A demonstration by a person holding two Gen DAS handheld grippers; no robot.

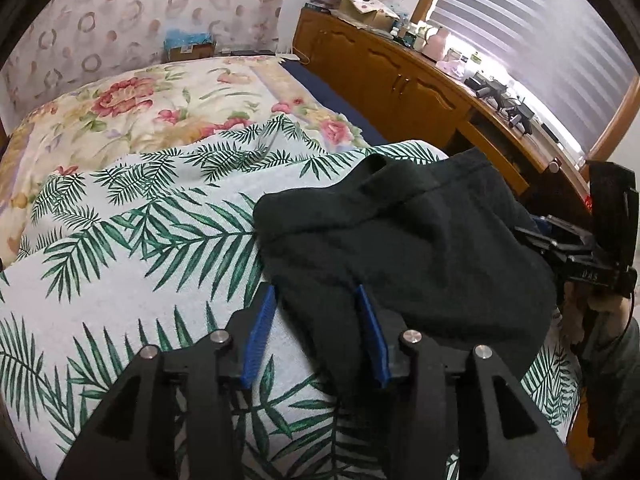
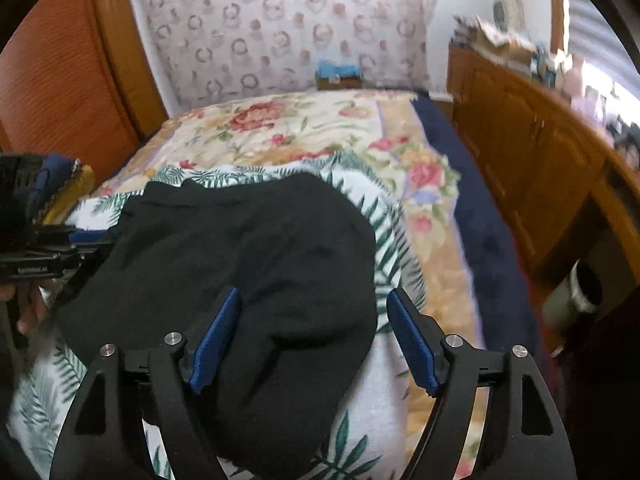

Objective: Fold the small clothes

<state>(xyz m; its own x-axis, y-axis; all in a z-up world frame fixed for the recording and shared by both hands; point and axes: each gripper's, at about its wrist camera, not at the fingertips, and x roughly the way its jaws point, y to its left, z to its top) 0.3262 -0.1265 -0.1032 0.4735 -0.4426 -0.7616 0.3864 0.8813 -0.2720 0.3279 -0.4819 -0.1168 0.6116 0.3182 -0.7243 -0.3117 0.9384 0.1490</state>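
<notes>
A small black garment (image 1: 408,240) lies spread on a white cloth with green palm leaves (image 1: 132,240) on the bed. In the left wrist view my left gripper (image 1: 316,300) is open, its blue pads (image 1: 260,336) straddling the garment's near left edge. In the right wrist view the same black garment (image 2: 240,248) lies ahead, and my right gripper (image 2: 314,308) is open wide over its near right part, with one blue pad (image 2: 412,344) just off its edge. The right gripper also shows at the far right of the left wrist view (image 1: 576,248).
A floral bedspread (image 1: 132,112) covers the far bed. A dark blue sheet edge (image 2: 480,220) runs along the right side. A wooden cabinet (image 1: 400,76) with clutter on top stands to the right under a window blind. A wooden door (image 2: 60,80) is at the left.
</notes>
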